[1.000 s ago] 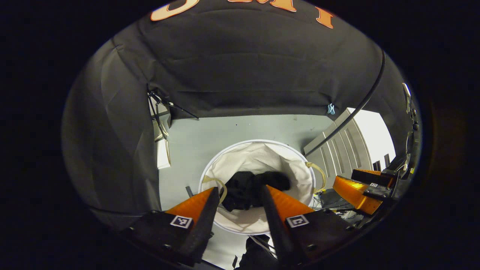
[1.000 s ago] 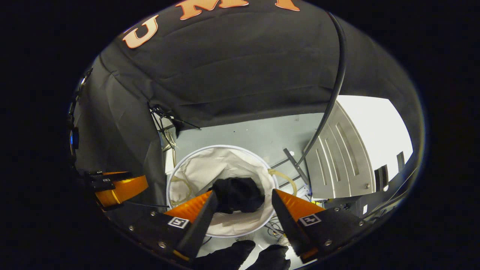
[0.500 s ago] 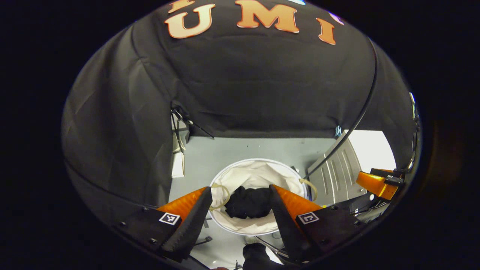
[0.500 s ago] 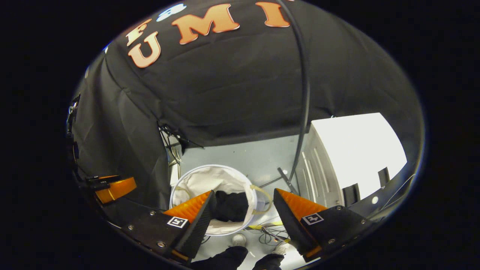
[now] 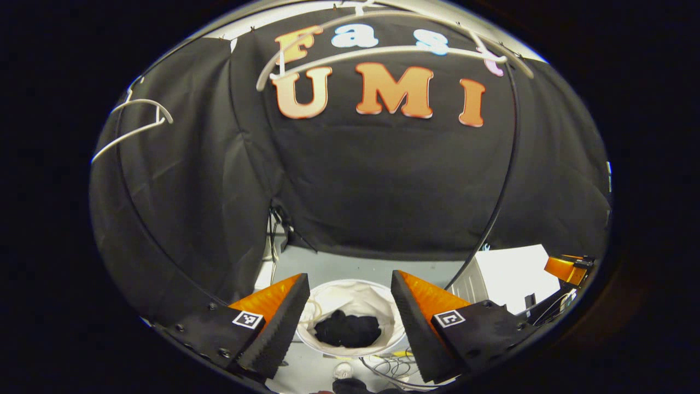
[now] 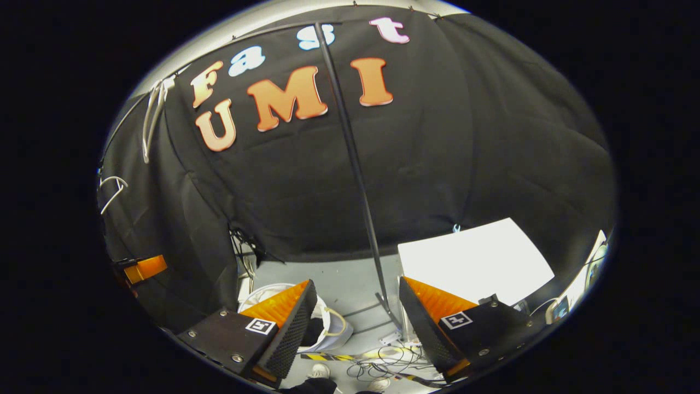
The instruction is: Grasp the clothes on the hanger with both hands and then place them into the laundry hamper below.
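A dark garment (image 5: 348, 331) lies bunched in the bottom of the white round laundry hamper (image 5: 354, 295) on the grey floor. My left gripper (image 5: 349, 320) is open well above the hamper, its fingers framing it, nothing between them. In the right gripper view the hamper (image 6: 334, 332) sits low left, partly behind the left finger, with a bit of the dark garment (image 6: 314, 331) showing. My right gripper (image 6: 355, 323) is open and empty, high above the floor. A bare white hanger (image 5: 383, 52) hangs at the top, and another white hanger (image 5: 131, 123) at the upper left.
A black rack pole (image 6: 353, 164) runs down to a foot beside the hamper. A white appliance (image 6: 473, 265) stands at the right. Loose cables (image 6: 383, 358) lie on the floor in front. White hangers (image 6: 153, 109) hang at the upper left.
Both grippers have risen and tilted up away from the hamper, which now looks smaller and lower. The hangers and rail have come into sight. The garment stays in the hamper.
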Motion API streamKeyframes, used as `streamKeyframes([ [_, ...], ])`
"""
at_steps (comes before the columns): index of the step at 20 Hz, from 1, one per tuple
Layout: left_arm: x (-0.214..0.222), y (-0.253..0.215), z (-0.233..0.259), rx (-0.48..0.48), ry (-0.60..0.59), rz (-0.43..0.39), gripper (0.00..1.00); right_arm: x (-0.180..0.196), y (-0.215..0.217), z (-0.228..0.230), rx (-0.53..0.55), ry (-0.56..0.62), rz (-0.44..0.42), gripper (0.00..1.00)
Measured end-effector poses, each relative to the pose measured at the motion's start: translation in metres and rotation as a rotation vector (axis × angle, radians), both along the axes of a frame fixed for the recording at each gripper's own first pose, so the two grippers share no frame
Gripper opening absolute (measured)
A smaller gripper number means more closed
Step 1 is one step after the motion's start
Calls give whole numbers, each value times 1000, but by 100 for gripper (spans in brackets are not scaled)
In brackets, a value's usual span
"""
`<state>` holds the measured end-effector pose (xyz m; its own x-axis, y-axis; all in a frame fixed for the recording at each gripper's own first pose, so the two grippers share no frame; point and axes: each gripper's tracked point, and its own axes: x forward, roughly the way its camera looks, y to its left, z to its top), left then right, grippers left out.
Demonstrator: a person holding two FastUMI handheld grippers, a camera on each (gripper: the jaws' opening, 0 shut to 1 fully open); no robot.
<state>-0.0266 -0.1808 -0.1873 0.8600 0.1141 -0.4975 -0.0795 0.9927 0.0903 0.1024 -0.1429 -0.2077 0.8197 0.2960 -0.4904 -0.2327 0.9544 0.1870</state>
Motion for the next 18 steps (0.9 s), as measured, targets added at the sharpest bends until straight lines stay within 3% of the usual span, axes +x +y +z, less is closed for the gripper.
streamKeyframes([
  [8, -6, -22, 127, 51, -256, -35, 95, 2, -18, 136, 33, -234, 17, 94],
  [9, -8, -21, 142, 61, -280, -36, 95, 4, -17, 153, 33, -258, 25, 100],
  [18, -30, -4, 240, 33, -434, -6, 94, -23, -8, 261, 63, -411, 81, 100],
])
